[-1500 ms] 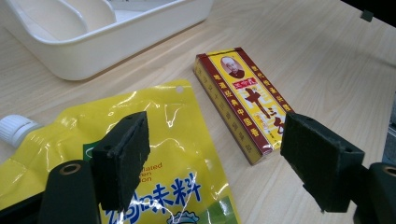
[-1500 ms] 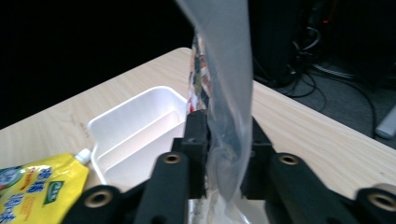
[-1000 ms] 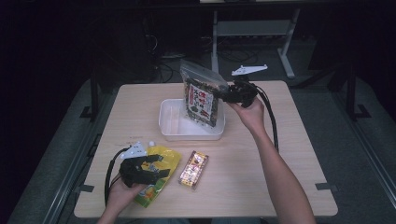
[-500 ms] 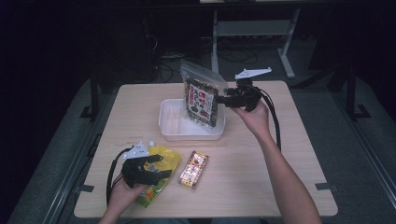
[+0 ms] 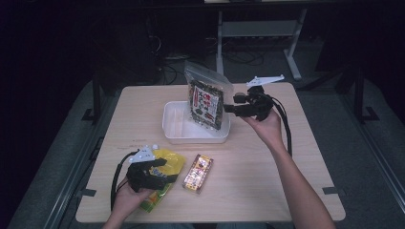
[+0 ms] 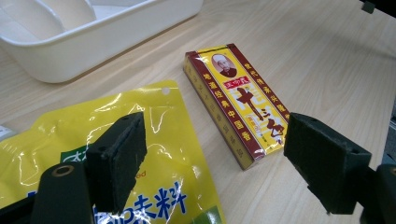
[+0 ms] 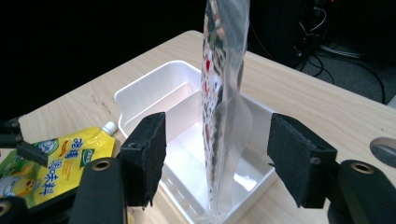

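Two packs lettered in Chinese, yellow pouch [image 6: 154, 154], red-yellow box [image 6: 238, 102], seaweed bag [image 5: 206, 102] label unreadable

Both hand-held grippers [image 5: 228, 109] [image 5: 165, 174] held with jaws apart.

A red and yellow spice box [image 6: 238, 100] lies flat on the pale wooden table [image 5: 296, 191]. In the left gripper view it sits ahead of the fingers of the left gripper [image 6: 219, 156], nearer the right-hand one and touching neither. Well beyond the fingers of the right gripper [image 5: 229, 107], past the table's far edge, stand a white metal frame [image 5: 258, 28] and loose dark cables [image 5: 239, 57] on the floor.
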Motion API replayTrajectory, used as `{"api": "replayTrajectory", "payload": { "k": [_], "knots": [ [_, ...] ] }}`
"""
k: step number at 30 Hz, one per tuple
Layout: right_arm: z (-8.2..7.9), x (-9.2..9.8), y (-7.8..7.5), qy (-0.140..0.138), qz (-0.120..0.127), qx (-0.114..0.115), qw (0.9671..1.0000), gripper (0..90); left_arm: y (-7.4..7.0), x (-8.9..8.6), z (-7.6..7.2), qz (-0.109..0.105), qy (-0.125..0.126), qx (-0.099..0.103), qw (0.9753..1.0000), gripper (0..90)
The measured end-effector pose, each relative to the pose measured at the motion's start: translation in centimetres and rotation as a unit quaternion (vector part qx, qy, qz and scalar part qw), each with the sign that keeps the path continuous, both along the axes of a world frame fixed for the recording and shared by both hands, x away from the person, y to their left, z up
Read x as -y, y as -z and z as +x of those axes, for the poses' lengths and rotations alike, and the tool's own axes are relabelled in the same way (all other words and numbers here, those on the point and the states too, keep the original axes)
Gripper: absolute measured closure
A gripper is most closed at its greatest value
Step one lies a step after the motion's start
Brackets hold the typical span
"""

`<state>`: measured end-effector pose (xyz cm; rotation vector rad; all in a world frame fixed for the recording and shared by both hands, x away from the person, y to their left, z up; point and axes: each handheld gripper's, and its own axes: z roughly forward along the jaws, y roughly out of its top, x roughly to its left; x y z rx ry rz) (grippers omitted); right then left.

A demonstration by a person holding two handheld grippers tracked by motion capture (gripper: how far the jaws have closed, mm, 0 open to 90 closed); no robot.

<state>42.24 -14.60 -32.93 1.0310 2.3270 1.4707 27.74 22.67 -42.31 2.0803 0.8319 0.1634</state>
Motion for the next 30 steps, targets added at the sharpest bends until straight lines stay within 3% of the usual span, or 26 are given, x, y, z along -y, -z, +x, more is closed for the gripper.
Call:
{"api": "replayTrajectory", "payload": {
  "k": [30],
  "knots": [
    [-2.8,2.4,1.5,0.007,0.006,-0.025,0.9997,33.8,0.2,0.4,0.1,0.007,-0.001,-0.001,1.0,20.3]
  ]
}}
